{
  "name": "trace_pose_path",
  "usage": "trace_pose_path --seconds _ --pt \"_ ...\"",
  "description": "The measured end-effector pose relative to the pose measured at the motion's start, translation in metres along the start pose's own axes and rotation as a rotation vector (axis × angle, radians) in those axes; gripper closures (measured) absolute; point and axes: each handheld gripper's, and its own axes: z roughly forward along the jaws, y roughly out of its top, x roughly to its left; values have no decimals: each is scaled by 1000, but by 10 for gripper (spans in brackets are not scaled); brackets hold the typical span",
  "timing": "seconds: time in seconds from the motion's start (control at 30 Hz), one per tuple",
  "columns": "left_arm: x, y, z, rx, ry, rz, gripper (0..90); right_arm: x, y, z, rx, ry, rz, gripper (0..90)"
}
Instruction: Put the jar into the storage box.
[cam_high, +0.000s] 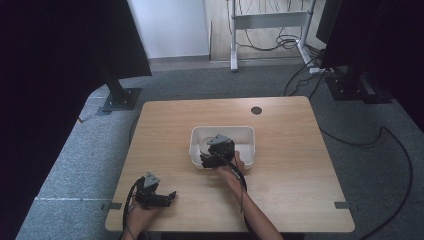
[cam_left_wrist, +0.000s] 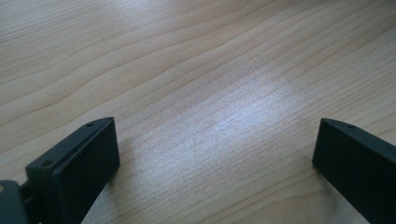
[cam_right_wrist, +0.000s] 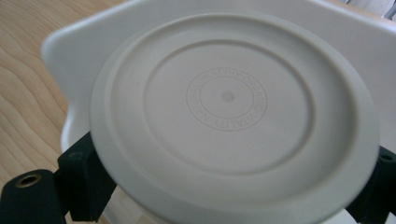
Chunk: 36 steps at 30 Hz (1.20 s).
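A round white plate (cam_right_wrist: 229, 98) faces the right gripper view with its underside, a raised ring and embossed lettering at its middle. My right gripper (cam_right_wrist: 229, 186) is shut on it, one black jaw at each lower edge. Behind the plate is a white rectangular bin (cam_right_wrist: 70, 51). In the high view my right gripper (cam_high: 209, 152) is over the near left part of that bin (cam_high: 247, 137), the plate (cam_high: 202, 142) partly hidden beneath it. My left gripper (cam_high: 170, 196) lies near the table's front left corner, pointing right. Its jaws stand wide open over bare wood, left gripper (cam_left_wrist: 215, 140) holding nothing.
The wooden table (cam_high: 280, 180) has a dark cable hole (cam_high: 256, 110) near its far edge. Black stands (cam_high: 120, 95) and cables (cam_high: 380, 140) are on the grey carpet around it. A white desk frame (cam_high: 267, 20) stands at the back.
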Motion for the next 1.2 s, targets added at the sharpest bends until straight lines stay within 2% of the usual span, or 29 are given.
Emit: trace_pose_path --seconds 0.3,0.47,0.63,0.77,1.07,1.2 --pt "0 0 0 0 0 0 4 -2 -4 5 20 7 29 94" --pt "0 0 0 0 0 0 4 -6 -3 5 38 37 53 92" --pt "0 0 0 0 0 0 4 -5 -3 5 44 39 48 88" --pt "0 0 0 0 0 0 4 -9 -2 2 31 80 93 38" --pt "0 0 0 0 0 0 4 -8 3 -20 2 71 -11 12" --pt "0 0 0 0 0 0 4 -9 4 -27 -3 82 -27 12"
